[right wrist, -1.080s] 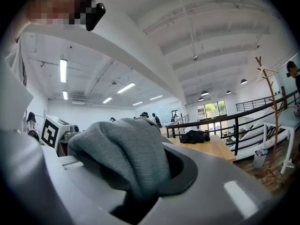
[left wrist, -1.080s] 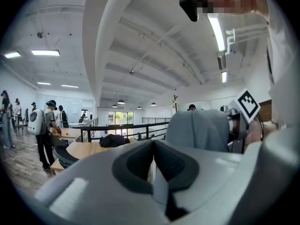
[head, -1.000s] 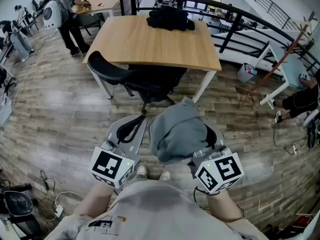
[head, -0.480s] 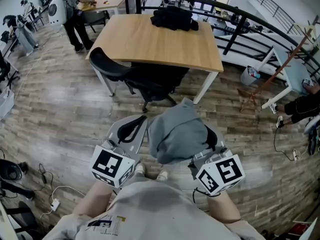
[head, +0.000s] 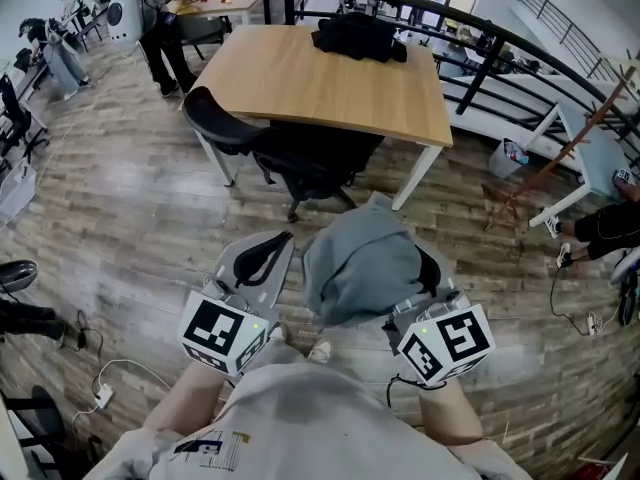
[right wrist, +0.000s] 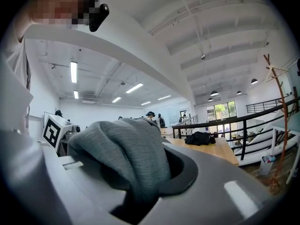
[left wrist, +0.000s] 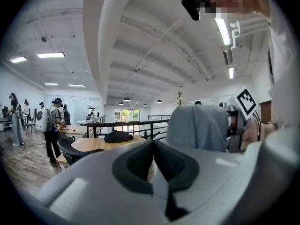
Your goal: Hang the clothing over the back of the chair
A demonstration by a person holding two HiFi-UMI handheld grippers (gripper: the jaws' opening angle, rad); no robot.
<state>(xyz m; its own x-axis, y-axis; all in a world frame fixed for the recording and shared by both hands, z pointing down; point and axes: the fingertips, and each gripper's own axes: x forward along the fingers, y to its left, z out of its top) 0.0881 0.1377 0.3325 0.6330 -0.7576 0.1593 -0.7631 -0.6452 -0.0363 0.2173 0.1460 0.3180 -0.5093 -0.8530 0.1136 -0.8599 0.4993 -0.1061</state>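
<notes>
The grey sweatshirt (head: pixel 360 268) bunches over the right gripper (head: pixel 428 286), hiding its jaw tips from above. The right gripper view shows the jaws pinching a fold of it. The left gripper (head: pixel 262 256) is pressed together on nothing, just left of the cloth.

Farther off, the black office chair (head: pixel 262 148) has its seat partly tucked under the wooden table (head: pixel 330 83), with its backrest towards the left. A dark garment (head: pixel 358 36) lies at the table's far edge, before a black railing (head: pixel 500 43). Bare plank floor (head: pixel 150 228) lies open between the grippers and the chair. A wooden coat stand (head: pixel 560 153) leans at right.
</notes>
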